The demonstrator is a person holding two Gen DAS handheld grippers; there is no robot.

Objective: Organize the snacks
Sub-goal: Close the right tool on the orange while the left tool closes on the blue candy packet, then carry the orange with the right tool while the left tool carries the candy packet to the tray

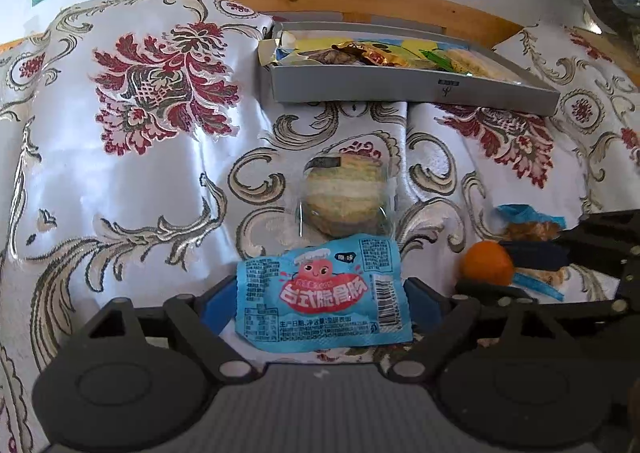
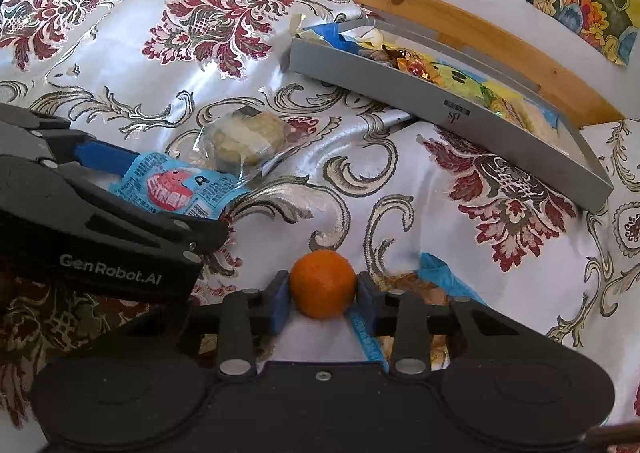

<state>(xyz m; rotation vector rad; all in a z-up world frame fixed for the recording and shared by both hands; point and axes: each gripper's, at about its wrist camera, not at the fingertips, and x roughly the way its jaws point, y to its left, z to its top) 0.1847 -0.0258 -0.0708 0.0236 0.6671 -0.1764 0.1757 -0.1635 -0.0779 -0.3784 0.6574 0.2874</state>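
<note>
Grey tray (image 1: 400, 87) sits at 1 o'clock in the left wrist view, full of wrapped snacks, its back edge against the wooden rail (image 1: 360, 1); in the right wrist view it runs 12 to 3 o'clock. Floral cloth (image 1: 140, 173) is bare and rumpled from 9 to 11 o'clock, open room there, and a clear strip lies between tray front and the loose snacks. Left gripper (image 1: 322, 303) has its blue pads set wide, one on each side of the blue sausage packet (image 1: 324, 295), apparently touching its side edges. Clear-wrapped round pastry (image 1: 346, 197) lies just beyond the packet at 12 o'clock, touching or overlapping its top edge. Right gripper (image 2: 323, 295) is closed narrow on the orange (image 2: 323, 284), pads pressed to both sides. A blue-edged wrapper of brown snack (image 2: 436, 281) lies under and just right of that gripper, at 3 o'clock of the orange.
</note>
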